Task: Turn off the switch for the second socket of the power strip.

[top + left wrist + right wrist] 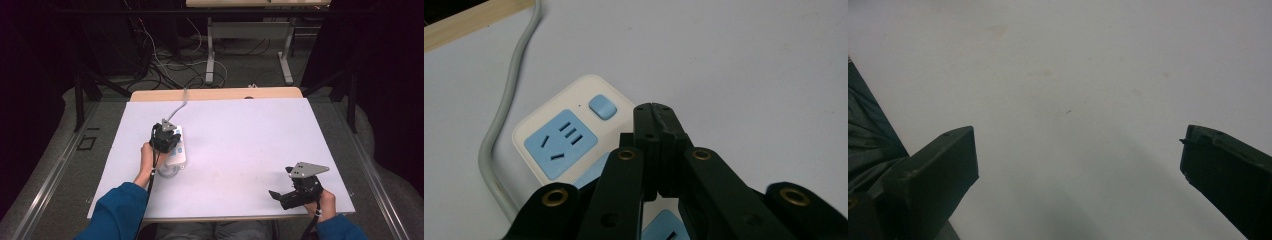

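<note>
A white power strip (569,135) with blue sockets and a blue switch (602,106) lies left of the table's middle (179,152). Its grey cable (499,125) runs off toward the far edge (182,100). My left gripper (654,107) is shut with nothing between its jaws. Its tips hover over the strip's end, just right of the blue switch; I cannot tell if they touch the strip. In the high view the left gripper (167,140) covers part of the strip. My right gripper (280,181) rests near the front right corner, jaws wide open (1078,150) over bare table.
The white table top (240,135) has a wooden strip along its far edge (215,94). Beyond the table, on the floor, are loose cables and a metal table frame (210,55). Blue sleeves come in at the bottom.
</note>
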Motion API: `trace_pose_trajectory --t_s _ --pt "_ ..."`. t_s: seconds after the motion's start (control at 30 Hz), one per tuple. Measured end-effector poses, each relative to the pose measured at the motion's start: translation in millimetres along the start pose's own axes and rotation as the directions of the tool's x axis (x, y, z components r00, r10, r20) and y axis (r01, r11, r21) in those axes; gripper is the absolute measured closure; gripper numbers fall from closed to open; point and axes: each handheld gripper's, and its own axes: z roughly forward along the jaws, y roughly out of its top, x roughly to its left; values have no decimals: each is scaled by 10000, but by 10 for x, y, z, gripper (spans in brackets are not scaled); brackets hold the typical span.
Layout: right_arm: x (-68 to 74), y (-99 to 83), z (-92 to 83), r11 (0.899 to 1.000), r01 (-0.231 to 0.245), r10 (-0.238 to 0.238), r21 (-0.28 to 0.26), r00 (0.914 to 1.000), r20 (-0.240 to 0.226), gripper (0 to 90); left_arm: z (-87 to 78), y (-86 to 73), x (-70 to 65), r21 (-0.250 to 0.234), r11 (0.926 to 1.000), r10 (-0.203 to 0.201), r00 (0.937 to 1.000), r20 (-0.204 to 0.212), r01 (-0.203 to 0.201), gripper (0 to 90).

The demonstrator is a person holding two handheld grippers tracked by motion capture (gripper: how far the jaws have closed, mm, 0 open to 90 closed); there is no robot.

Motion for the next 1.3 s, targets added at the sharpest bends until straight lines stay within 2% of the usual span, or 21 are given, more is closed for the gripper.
trace_pose_trajectory --t_s 0.03,0.07,0.13,0.17,0.27,0.3,0.4,0.5,0.6,0.67,0.73,0.8,0.9,0.97,1.0,1.03,1.1,1.17,1.2,1.27,1.3 --pt "0 0 -1 10000 3 -3 -5 10000 -3 14 -14 12 0 -113 9999 -40 10000 68 41 896" --pt "0 0 -1 10000 7 -7 -15 10000 -5 14 -23 25 -1 -145 9999 -61 10000 -26 60 793" --pt "3 -1 -1 10000 -19 19 -2 10000 1 14 -48 44 -12 -216 9996 -158 9999 37 158 757" --pt "4 -2 -3 10000 -58 58 20 10000 5 14 -69 56 -5 -26 10000 -90 9999 81 90 724" --pt "2 0 -2 10000 21 -21 -25 10000 0 14 -78 67 -15 -110 9998 -158 9999 60 159 568" --pt "7 4 -11 9999 -8 8 155 10000 2 14 -88 72 -19 -25 9999 -162 9999 8 162 514" --pt "1 0 -1 10000 12 -12 -30 10000 5 14 -116 80 -9 74 9998 -191 9998 34 191 375" --pt "1 0 -1 10000 1 -1 -18 10000 -7 14 -140 79 -6 131 9996 -267 9996 30 266 261" --pt "1 -1 -2 10000 4 -4 -29 10000 -3 14 -186 81 4 197 9997 -119 9999 -88 120 178" --pt "1 -1 -2 10000 3 -3 -28 10000 -3 14 -224 80 14 173 9998 -81 10000 -7 81 150" --pt "2 -1 -2 10000 1 -1 -26 10000 -1 14 -260 76 14 121 9997 -234 9997 40 234 100" --pt "1 -1 -2 10000 -5 5 -24 10000 -6 14 -308 70 29 203 9997 -100 9999 -11 100 58" --pt "1 -1 -3 10000 -6 6 -22 10000 2 14 -367 48 40 212 9997 -150 9999 -46 151 12" --pt "3 -1 -3 10000 -11 11 -28 10000 2 14 -399 25 37 86 9998 -185 9998 -74 185 3" --pt "2 -1 -4 10000 -13 13 -31 10000 2 14 -422 16 44 97 9999 -71 9999 -108 72 2" --pt "1 -1 -4 10000 -5 5 -41 10000 2 14 -440 8 39 26 9999 -154 9999 -66 154 2" --pt "1 -1 -3 10000 -6 6 -45 10000 -3 14 -492 2 50 103 9999 -15 10000 -76 15 2" --pt "1 -2 -2 10000 -18 18 -8 10000 1 14 -517 -4 36 26 10000 -86 10000 -27 86 2" --pt "-1 -2 -2 10000 -7 7 -17 10000 -4 14 -540 -8 35 157 9999 -59 10000 31 59 2" --pt "-4 -2 -3 10000 8 -8 -28 10000 -31 14 -558 -23 21 -7 10000 -75 10000 35 75 2" --pt "-2 -4 -4 10000 -51 51 -24 10000 -1 14 -578 -33 18 77 10000 34 10000 3 -34 2"
